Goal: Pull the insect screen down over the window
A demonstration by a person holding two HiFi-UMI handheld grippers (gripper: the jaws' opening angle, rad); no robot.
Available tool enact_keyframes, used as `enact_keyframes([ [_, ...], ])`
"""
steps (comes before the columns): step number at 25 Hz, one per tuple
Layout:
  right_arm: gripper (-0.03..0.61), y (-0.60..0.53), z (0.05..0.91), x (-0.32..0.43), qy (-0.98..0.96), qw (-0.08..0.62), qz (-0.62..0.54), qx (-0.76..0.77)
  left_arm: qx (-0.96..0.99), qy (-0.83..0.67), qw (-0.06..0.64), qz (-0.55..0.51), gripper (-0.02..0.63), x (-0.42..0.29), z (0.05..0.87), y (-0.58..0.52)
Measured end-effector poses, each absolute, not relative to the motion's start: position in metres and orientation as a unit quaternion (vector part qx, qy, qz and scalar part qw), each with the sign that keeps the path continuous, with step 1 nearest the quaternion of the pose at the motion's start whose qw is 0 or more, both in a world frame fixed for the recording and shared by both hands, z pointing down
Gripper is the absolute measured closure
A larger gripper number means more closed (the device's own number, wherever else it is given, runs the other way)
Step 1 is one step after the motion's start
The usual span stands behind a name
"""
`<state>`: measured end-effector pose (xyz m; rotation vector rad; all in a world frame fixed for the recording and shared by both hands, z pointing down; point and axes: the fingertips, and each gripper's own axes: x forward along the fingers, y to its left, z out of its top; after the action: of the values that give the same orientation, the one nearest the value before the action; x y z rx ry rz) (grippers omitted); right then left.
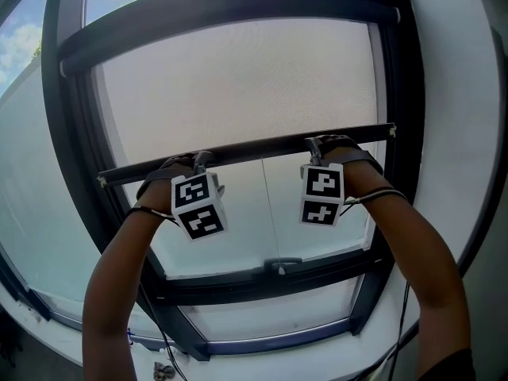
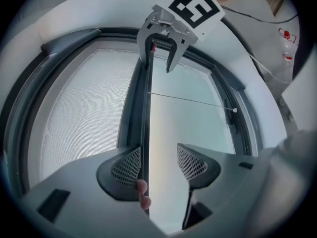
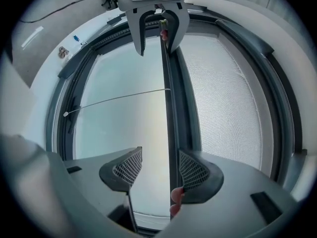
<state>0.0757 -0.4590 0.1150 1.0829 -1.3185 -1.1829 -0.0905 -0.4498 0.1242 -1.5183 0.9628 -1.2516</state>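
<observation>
The insect screen (image 1: 238,86) is a pale mesh that covers the upper part of the window. Its dark bottom bar (image 1: 254,149) crosses the pane about halfway down. My left gripper (image 1: 200,159) is at the bar's left part and my right gripper (image 1: 315,145) at its right part. In the left gripper view the bar (image 2: 145,128) passes between the open jaws of the left gripper (image 2: 157,162), against the left pad. In the right gripper view the bar (image 3: 171,133) lies beside the right pad of the open right gripper (image 3: 159,167). A thin pull cord (image 1: 270,213) hangs from the bar's middle.
The dark window frame (image 1: 75,173) surrounds the pane, with a lower crossbar and handle (image 1: 282,263) below the grippers. A white reveal (image 1: 468,117) flanks the right side. Small items (image 1: 163,370) lie on the sill. A cable (image 1: 406,308) trails from the right forearm.
</observation>
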Motion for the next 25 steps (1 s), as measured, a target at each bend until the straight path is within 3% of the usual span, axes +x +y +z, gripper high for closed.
enact_keyframes([
  [25,0.342,-0.461,0.191,0.076,-0.587,0.532,-0.447,0.416,-0.643,0.371,0.423,-0.52,0.379,-0.089,0.201,-0.453],
])
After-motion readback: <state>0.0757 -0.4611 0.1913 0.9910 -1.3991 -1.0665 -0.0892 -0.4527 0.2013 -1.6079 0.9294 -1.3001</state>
